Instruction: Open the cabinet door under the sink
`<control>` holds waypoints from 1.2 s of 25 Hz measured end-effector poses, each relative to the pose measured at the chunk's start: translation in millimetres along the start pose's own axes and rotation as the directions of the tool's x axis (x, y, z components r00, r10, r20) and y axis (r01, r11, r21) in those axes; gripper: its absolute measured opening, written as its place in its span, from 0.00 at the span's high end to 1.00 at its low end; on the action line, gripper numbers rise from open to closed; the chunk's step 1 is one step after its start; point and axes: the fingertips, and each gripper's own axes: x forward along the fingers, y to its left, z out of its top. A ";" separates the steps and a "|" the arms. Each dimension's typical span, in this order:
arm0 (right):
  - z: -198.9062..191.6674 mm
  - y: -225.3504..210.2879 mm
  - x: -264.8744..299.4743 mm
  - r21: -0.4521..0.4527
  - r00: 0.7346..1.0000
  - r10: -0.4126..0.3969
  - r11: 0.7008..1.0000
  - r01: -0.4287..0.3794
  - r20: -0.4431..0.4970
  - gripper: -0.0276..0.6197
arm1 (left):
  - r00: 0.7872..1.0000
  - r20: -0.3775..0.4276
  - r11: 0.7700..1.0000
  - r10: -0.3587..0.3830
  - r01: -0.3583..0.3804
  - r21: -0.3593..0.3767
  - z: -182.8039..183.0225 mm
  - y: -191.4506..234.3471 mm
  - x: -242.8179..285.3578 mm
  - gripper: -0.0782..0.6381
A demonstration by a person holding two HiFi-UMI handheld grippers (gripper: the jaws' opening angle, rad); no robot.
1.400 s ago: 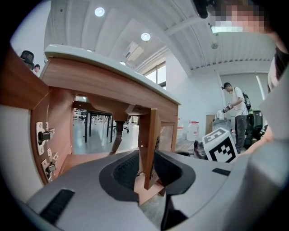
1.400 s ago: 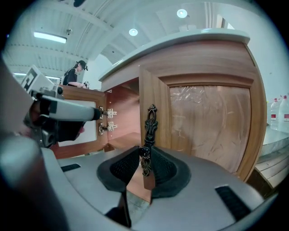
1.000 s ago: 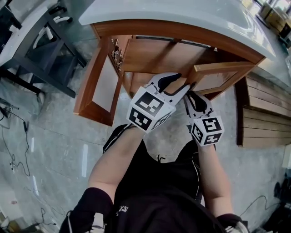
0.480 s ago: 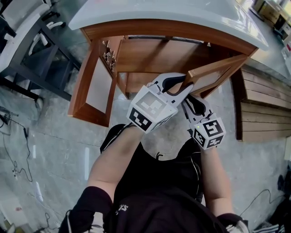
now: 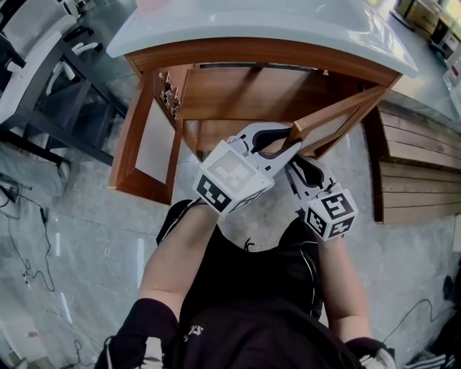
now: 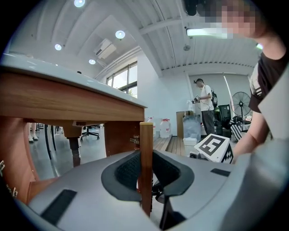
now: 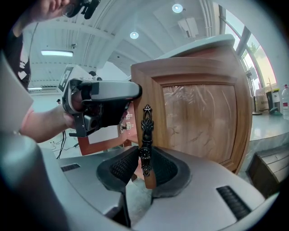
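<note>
The wooden cabinet under the pale sink counter (image 5: pixel 252 21) has its left door (image 5: pixel 155 137) swung wide. Its right door (image 5: pixel 338 119) stands partly open. My left gripper (image 5: pixel 287 137) grips that door's free edge (image 6: pixel 146 162); its jaws have just been closing and both pads press on the wood. My right gripper (image 5: pixel 304 162) sits just below it. In the right gripper view the dark ornate handle (image 7: pixel 146 135) on the glazed door (image 7: pixel 198 122) stands between the pads of my right gripper (image 7: pixel 143 169), which is shut on it.
Metal hinges (image 5: pixel 169 90) line the cabinet's left wall. A dark chair frame (image 5: pixel 65 79) stands to the left, wooden slats (image 5: pixel 418 173) lie to the right, and cables (image 5: pixel 21 216) run over the floor. A person (image 6: pixel 205 106) stands far off by a fan (image 6: pixel 239 101).
The right door has swung further out and now shows more edge-on. Both grippers came back with it. The left jaws narrowed from wide apart onto the door's edge.
</note>
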 end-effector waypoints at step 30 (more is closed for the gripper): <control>22.7 -103.1 -131.6 0.123 0.924 -0.352 0.934 0.336 0.147 0.90 | 0.968 -0.049 0.966 -0.246 0.250 0.074 10.1 -62.8 4.8 0.74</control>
